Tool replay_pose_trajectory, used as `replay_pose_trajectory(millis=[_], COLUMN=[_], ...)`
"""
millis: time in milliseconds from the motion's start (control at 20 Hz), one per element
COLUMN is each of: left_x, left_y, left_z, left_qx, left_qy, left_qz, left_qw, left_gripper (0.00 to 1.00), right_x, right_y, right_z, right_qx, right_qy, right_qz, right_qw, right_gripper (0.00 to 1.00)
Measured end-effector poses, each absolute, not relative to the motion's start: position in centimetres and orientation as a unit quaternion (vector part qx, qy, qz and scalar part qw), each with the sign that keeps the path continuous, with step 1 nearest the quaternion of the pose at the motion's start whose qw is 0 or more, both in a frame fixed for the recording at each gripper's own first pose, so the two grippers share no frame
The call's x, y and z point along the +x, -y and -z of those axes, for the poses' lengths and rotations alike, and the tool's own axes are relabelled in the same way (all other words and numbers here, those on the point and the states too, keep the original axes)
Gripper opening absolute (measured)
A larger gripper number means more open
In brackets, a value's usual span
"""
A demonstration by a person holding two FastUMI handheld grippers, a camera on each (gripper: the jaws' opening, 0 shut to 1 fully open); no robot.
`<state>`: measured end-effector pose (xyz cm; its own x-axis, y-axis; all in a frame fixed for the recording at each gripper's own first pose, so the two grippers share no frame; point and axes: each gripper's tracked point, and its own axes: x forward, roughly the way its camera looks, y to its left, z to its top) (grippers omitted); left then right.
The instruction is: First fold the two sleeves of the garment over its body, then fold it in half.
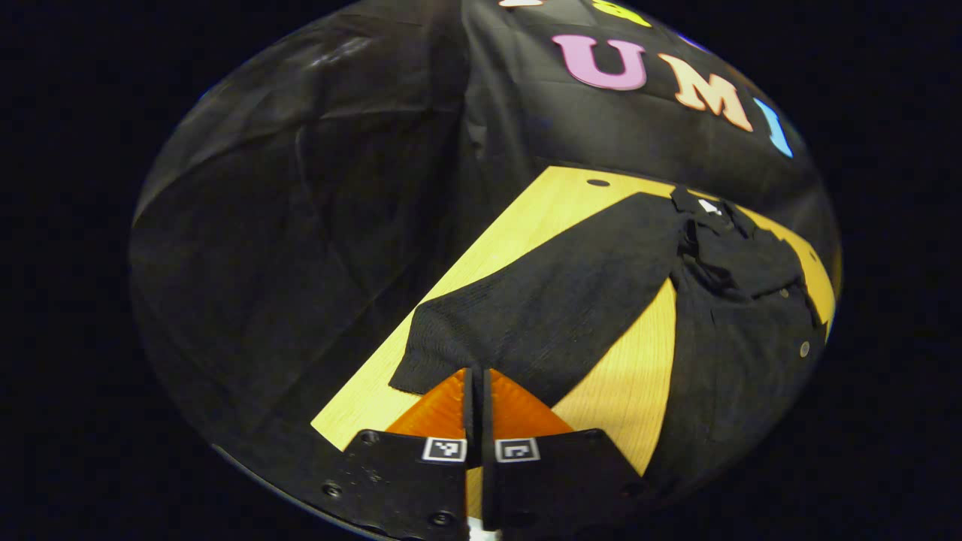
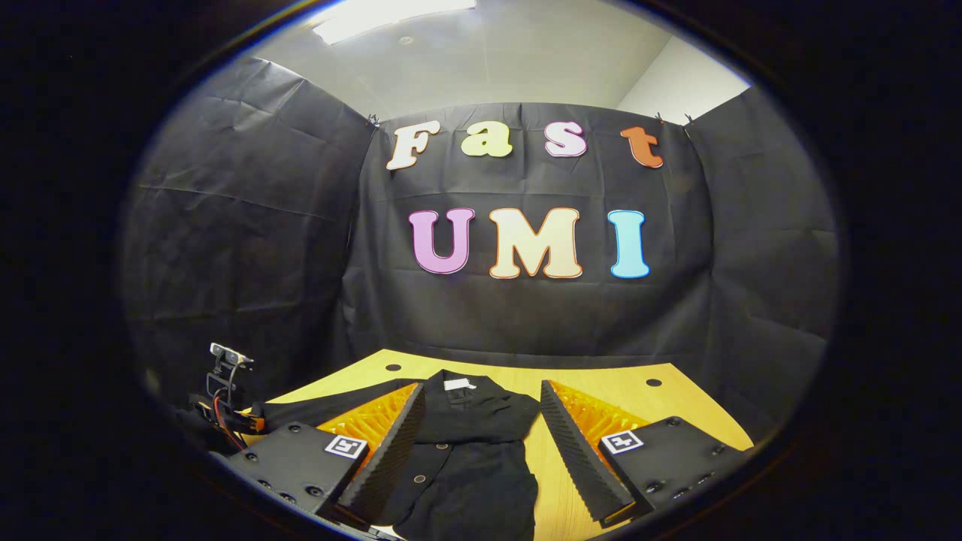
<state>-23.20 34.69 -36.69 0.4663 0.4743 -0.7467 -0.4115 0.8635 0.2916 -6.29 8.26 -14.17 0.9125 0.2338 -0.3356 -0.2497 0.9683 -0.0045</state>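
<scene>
The left gripper (image 1: 475, 376) has its jaws drawn together with barely a slit between them, tips at the cuff end of the outstretched sleeve (image 1: 541, 308); whether any cloth is pinched between them is hard to say. Off at nine o'clock hangs the wrinkled black booth cloth (image 1: 301, 225), and the wooden table (image 1: 624, 391) runs toward one o'clock, a small round hole (image 1: 598, 182) near its far edge. The black garment (image 1: 736, 300) lies flat at about two o'clock, collar and white tag bunched and murky, its lower edge cut off. In the right gripper view, the right gripper (image 2: 481, 432) stands wide apart, holding nothing, the garment's buttoned front (image 2: 466, 443) between its fingers; at eight o'clock the other gripper, wires showing, sits at the sleeve's end, half lost in shadow.
</scene>
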Motion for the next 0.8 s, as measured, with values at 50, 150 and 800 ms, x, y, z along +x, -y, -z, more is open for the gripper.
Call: replay_pose_trajectory(millis=[50,150,800], left_x=[-22.9,-21.6,-5.3], left_y=[-34.7,-34.3,-25.3], left_z=[36.4,35.0,20.9], left_qx=[0.029,0.000,0.041], left_qy=[-0.448,-0.429,-0.268], left_qz=[-0.266,-0.283,-0.149], left_qw=[0.853,0.858,0.951], left_gripper=[0.00,0.00,0.00], right_x=[-6.4,-6.4,-2.4], right_y=[-8.0,-7.6,-5.5], right_z=[14.1,13.9,15.5], right_qx=[-0.021,-0.017,-0.006], right_qy=[-0.167,-0.164,-0.153], right_qz=[-0.124,-0.125,-0.124], right_qw=[0.978,0.978,0.980], right_gripper=[0.96,0.96,0.94])
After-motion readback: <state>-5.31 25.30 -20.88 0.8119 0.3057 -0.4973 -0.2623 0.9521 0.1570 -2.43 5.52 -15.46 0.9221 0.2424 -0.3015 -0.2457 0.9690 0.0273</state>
